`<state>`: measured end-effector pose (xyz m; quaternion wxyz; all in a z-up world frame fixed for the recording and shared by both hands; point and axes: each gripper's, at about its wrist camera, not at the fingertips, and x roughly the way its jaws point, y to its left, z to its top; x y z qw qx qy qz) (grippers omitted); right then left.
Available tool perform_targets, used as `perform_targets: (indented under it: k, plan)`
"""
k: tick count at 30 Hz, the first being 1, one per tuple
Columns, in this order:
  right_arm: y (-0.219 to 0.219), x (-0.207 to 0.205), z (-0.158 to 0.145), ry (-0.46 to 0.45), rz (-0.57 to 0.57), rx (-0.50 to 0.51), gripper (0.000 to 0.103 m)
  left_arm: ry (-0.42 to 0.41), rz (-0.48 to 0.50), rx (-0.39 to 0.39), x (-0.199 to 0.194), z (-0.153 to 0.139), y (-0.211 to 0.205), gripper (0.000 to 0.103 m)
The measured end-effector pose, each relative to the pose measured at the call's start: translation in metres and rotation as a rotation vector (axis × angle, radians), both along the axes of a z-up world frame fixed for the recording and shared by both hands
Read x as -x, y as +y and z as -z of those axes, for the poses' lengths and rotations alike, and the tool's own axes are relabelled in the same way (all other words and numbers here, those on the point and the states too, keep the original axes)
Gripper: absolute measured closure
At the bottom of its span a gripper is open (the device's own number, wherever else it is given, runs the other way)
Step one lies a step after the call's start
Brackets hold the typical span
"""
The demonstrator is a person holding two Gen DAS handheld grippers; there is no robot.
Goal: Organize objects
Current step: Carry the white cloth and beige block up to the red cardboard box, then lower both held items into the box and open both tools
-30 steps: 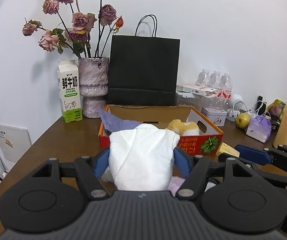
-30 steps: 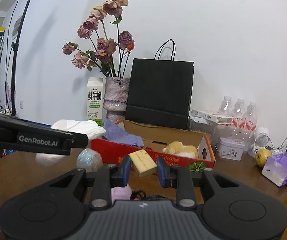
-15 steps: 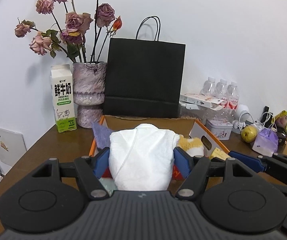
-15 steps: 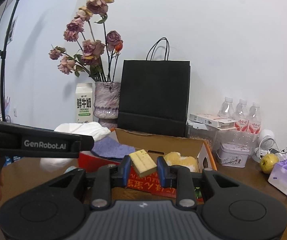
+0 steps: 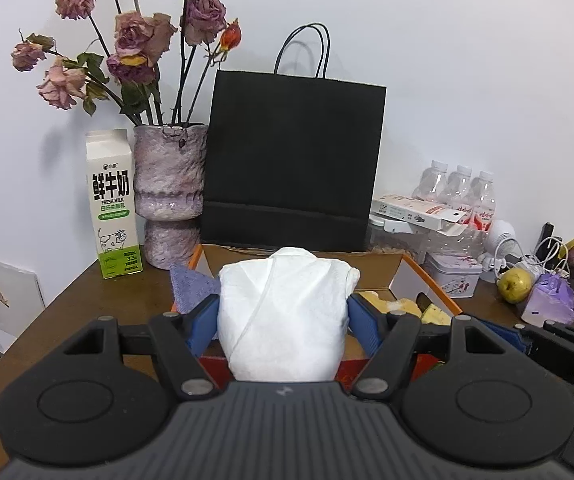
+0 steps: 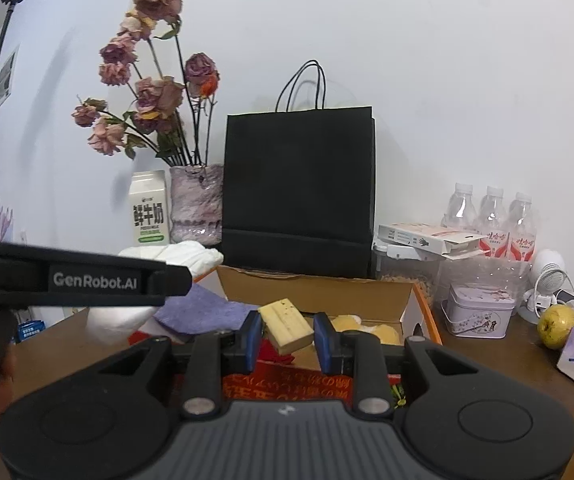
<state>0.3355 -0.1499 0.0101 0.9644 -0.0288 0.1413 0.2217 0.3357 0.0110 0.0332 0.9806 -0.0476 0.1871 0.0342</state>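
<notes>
My left gripper (image 5: 283, 322) is shut on a white folded cloth bundle (image 5: 285, 312) and holds it over the front of the open cardboard box (image 5: 383, 270). My right gripper (image 6: 287, 336) is shut on a yellow sponge block (image 6: 285, 325) and holds it above the same box (image 6: 319, 288). Inside the box lie a purple cloth (image 6: 203, 312) and a yellow plush item (image 6: 367, 328). The left gripper with the white bundle (image 6: 183, 252) shows at the left of the right wrist view.
Behind the box stand a black paper bag (image 5: 293, 160), a purple vase of dried roses (image 5: 169, 196) and a milk carton (image 5: 113, 204). To the right are water bottles (image 5: 463, 196), a small tin (image 5: 453, 278), a pear (image 5: 515, 284) and a purple pouch (image 5: 553, 300).
Both grippers have moved forward toward the box with their loads still held; the box and the things behind it now look closer.
</notes>
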Motion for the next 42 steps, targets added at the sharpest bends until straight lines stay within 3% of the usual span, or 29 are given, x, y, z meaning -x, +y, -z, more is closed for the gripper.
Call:
perform_targets:
  k: [42]
  plan:
    - [0.031, -0.133, 0.028, 0.072, 0.037, 0.055, 0.076, 0.057, -0.052, -0.048, -0.133, 0.026, 0.016, 0.033]
